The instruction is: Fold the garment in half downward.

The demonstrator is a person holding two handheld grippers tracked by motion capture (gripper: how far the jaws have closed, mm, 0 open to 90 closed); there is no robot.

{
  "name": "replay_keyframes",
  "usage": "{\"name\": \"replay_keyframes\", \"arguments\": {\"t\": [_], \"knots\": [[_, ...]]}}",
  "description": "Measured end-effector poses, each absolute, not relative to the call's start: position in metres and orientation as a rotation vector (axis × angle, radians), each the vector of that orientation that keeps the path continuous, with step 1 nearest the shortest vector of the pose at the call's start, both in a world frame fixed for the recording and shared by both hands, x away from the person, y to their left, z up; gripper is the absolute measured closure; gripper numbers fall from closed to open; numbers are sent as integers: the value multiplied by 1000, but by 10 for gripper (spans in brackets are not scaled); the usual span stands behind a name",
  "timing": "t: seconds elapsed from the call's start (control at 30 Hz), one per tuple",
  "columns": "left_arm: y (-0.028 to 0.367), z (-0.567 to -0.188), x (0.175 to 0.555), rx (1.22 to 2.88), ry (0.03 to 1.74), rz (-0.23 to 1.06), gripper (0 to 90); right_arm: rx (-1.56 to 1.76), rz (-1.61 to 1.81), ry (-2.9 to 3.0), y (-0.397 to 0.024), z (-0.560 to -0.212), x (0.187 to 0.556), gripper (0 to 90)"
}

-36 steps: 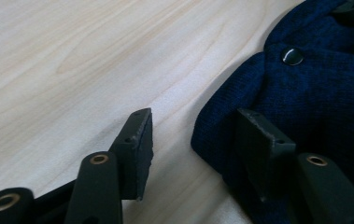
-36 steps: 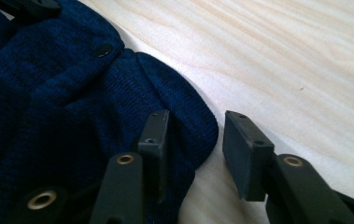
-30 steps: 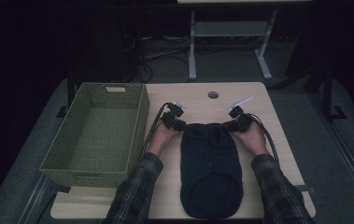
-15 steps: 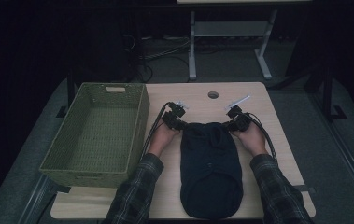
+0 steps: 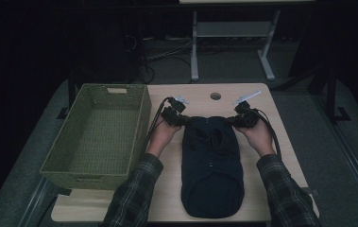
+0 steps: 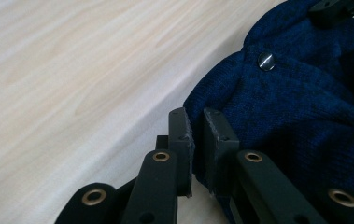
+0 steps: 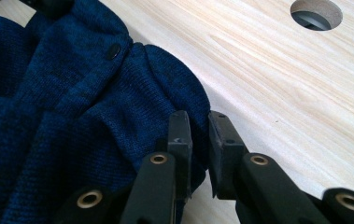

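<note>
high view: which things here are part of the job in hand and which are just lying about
In the job:
- blue knit garment, pinched at its far corners
- left gripper, jaws shut on it
- right gripper, jaws shut on it

Lying about:
- green basket, nothing in it
- table

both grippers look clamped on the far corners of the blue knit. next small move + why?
Probably lift both corners together and carry them toward the person, folding the garment. The left gripper and right gripper each pinch an edge of the blue knit garment, which lies flat and long on the table.
</note>
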State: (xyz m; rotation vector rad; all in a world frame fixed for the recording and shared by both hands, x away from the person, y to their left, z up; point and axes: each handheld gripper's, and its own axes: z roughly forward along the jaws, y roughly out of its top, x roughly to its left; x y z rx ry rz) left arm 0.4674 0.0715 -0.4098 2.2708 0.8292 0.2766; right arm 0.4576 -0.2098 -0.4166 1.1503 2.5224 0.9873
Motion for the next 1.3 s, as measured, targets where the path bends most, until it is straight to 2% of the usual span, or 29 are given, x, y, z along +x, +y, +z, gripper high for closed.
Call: {"name": "replay_keyframes", "arguments": {"t": [0.6, 1.0, 1.3], "knots": [[76, -359, 463, 2149, 833, 332, 824, 1106, 1056, 2414, -213, -362, 448, 804], [74, -325, 449, 2131, 760, 485, 825, 1039, 1109, 2338, -212, -331, 437, 802], [72, -342, 431, 2168, 720, 492, 825, 1019, 1100, 2346, -212, -352, 420, 802]]}}
